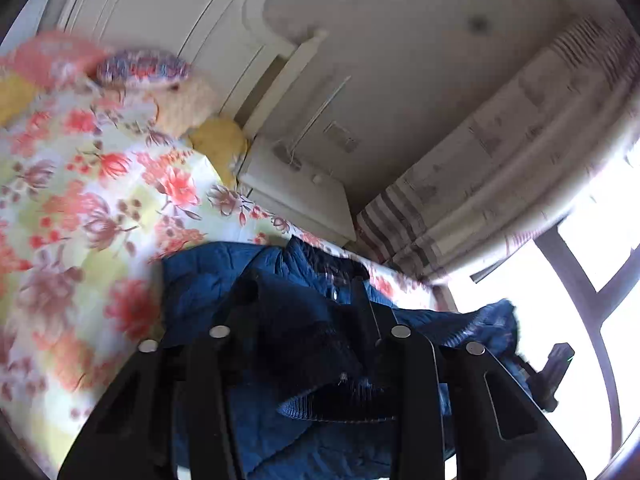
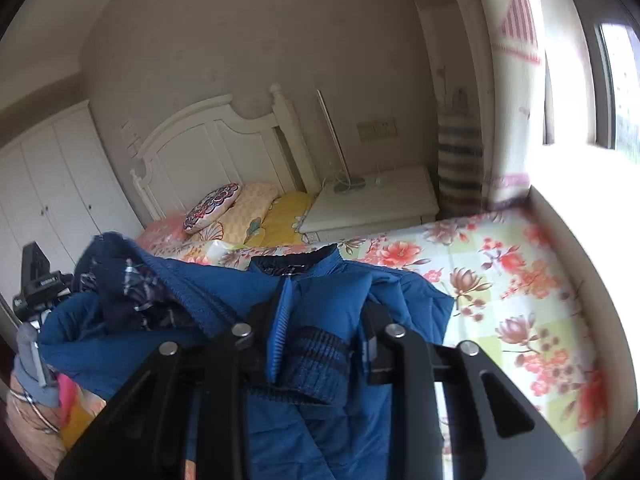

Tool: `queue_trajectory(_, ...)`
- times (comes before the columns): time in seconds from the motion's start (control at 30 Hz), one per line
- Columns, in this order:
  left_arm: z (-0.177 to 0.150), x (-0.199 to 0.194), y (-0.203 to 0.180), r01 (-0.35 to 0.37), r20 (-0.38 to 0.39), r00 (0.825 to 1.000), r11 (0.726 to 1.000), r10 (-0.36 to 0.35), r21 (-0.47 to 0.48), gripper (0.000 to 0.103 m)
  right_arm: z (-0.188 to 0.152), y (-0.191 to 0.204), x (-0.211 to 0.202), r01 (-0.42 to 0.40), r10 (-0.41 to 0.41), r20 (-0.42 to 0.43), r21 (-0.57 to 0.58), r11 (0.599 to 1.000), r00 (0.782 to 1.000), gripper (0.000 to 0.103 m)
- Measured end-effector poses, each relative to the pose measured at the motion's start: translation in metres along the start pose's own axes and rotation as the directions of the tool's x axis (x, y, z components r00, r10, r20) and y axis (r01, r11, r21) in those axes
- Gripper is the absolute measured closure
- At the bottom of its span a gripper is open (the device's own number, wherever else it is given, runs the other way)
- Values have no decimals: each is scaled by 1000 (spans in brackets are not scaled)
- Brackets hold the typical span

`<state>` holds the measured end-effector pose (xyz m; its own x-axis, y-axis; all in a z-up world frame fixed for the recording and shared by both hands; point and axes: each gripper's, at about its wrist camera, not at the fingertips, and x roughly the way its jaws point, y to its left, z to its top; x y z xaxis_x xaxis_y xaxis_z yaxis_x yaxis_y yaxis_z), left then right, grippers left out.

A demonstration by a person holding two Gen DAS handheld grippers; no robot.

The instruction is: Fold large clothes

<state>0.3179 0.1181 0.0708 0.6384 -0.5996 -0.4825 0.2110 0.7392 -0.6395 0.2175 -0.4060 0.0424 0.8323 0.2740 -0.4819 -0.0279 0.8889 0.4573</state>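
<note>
A blue padded jacket [image 1: 208, 280] with dark ribbed hems lies bunched on the floral bed sheet [image 1: 100, 200]. My left gripper [image 1: 304, 288] has a thick wad of its dark ribbed hem filling the gap between its fingers, and the pads press on it. In the right wrist view the jacket [image 2: 400, 296] shows its collar and zip. My right gripper [image 2: 316, 312] stands apart around a folded ribbed band that sits loosely between its fingers. Each gripper shows in the other's view, the right gripper [image 1: 556, 368] and the left gripper [image 2: 36, 276], beside lifted jacket edges.
Pillows [image 2: 248, 212] lie against a white headboard [image 2: 208, 144]. A white nightstand [image 2: 372, 200] stands beside the bed, with a curtain [image 2: 460, 160] and a bright window [image 1: 580, 260] past it. A white wardrobe [image 2: 52, 184] is at the left. A hand with bangles [image 2: 32, 412] shows low left.
</note>
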Motion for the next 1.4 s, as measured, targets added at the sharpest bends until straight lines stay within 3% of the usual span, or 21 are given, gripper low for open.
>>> queue_trajectory(0.03, 19, 16, 16, 8, -5, 1000, 998, -8, -60, 73, 4, -14, 14, -7, 7, -4, 64, 998, 1000, 58)
queue_trajectory(0.1, 31, 20, 36, -13, 38, 999, 995, 17, -97, 71, 5, -37, 27, 3, -8, 37, 139, 990, 999, 33)
queue_trajectory(0.17, 42, 17, 60, -61, 81, 994, 993, 69, -98, 54, 10, -59, 32, 25, -37, 79, 146, 989, 996, 21)
queue_trajectory(0.2, 45, 15, 70, -91, 92, 991, 992, 100, -91, 35, 10, -73, 36, 36, -47, 75, 145, 989, 996, 21)
queue_trajectory(0.23, 47, 14, 79, -147, 109, 982, 987, 154, -66, 31, 8, -82, 38, 57, -65, 58, 139, 989, 996, 21)
queue_trajectory(0.33, 41, 21, 90, -228, 63, 972, 973, 225, 47, 31, -3, -98, 55, 156, -155, -10, 58, 986, 988, 21)
queue_trajectory(0.43, 25, 47, 90, -249, -16, 967, 953, 255, 172, 22, -16, -103, 78, 171, -170, -86, -2, 985, 982, 21)
queue_trajectory(0.57, -2, 81, 80, -185, -113, 968, 939, 226, 289, 15, -24, -83, 107, 163, -180, -155, -116, 980, 971, 21)
queue_trajectory(0.73, -16, 116, 67, -145, -176, 958, 914, 225, 378, 13, -22, -57, 138, 161, -222, -231, -255, 953, 947, 21)
queue_trajectory(0.83, -18, 133, 61, -144, -208, 945, 893, 251, 427, 13, -19, -53, 148, 153, -226, -257, -274, 949, 939, 21)
queue_trajectory(1.03, -15, 161, 60, -148, -249, 928, 886, 278, 440, 13, -19, -55, 160, 147, -219, -273, -262, 954, 937, 21)
queue_trajectory(1.17, -22, 183, 55, -137, -275, 913, 862, 301, 487, 14, -20, -57, 162, 130, -202, -278, -256, 958, 939, 23)
queue_trajectory(1.2, -26, 187, 53, -164, -258, 907, 843, 333, 513, 32, -21, -55, 161, 112, -186, -271, -264, 958, 944, 43)
queue_trajectory(1.23, -32, 190, 53, -204, -228, 898, 815, 376, 543, 62, -22, -49, 156, 115, -190, -236, -301, 947, 953, 63)
queue_trajectory(1.27, -34, 187, 51, -218, -208, 899, 806, 385, 550, 72, -23, -43, 149, 128, -203, -197, -335, 933, 959, 90)
queue_trajectory(1.3, -36, 177, 47, -224, -175, 909, 797, 378, 561, 90, -26, -32, 135, 149, -211, -130, -375, 915, 969, 96)
queue_trajectory(1.33, -40, 158, 39, -237, -116, 924, 783, 364, 576, 93, -27, -22, 118, 151, -199, -84, -395, 906, 976, 97)
queue_trajectory(1.4, -41, 121, 30, -232, -54, 947, 790, 317, 568, 93, -25, -6, 81, 126, -145, -18, -395, 910, 989, 98)
